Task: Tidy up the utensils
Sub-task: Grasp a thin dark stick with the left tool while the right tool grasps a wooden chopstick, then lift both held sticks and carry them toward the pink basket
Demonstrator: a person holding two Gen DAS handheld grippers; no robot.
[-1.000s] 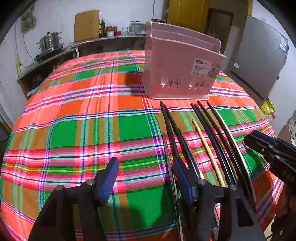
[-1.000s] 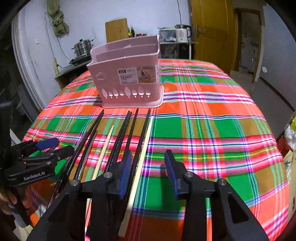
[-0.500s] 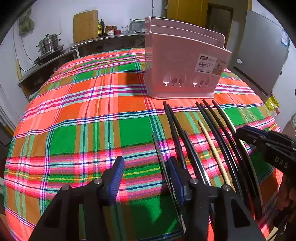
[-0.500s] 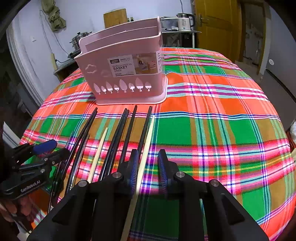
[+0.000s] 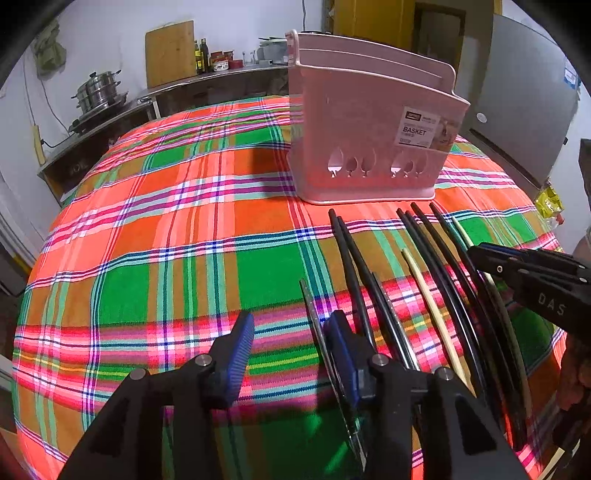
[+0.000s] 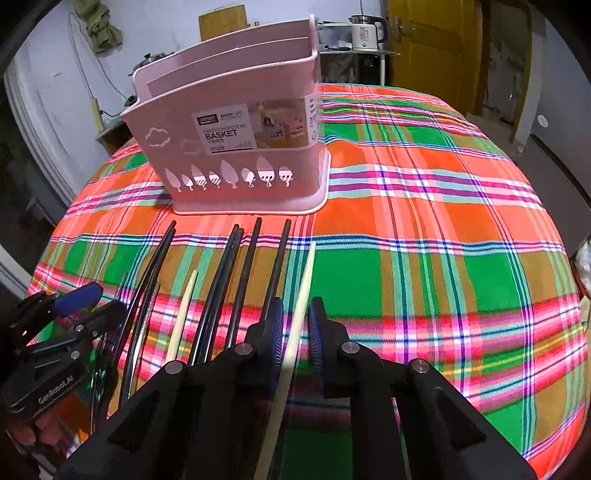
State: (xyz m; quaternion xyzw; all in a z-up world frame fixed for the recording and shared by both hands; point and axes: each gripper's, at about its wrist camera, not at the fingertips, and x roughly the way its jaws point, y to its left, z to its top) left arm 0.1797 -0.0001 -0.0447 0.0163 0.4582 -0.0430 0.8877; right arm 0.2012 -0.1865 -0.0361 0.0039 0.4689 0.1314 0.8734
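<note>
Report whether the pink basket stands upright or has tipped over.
Upright: the pink basket sits flat on its base on the plaid tablecloth, open top facing up.

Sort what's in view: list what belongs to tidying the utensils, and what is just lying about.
Part of the job: pink chopstick basket; black chopsticks; pale chopstick between the closing right gripper jaws; left gripper.

Just lying about: steamer pot; kettle; cutting board.

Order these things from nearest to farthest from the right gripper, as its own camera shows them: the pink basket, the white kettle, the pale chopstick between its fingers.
1. Pale chopstick: between the closing fingers of the right gripper.
2. Pink basket: ahead on the tablecloth, slightly left.
3. White kettle: far behind, on a shelf beside the yellow door.
</note>
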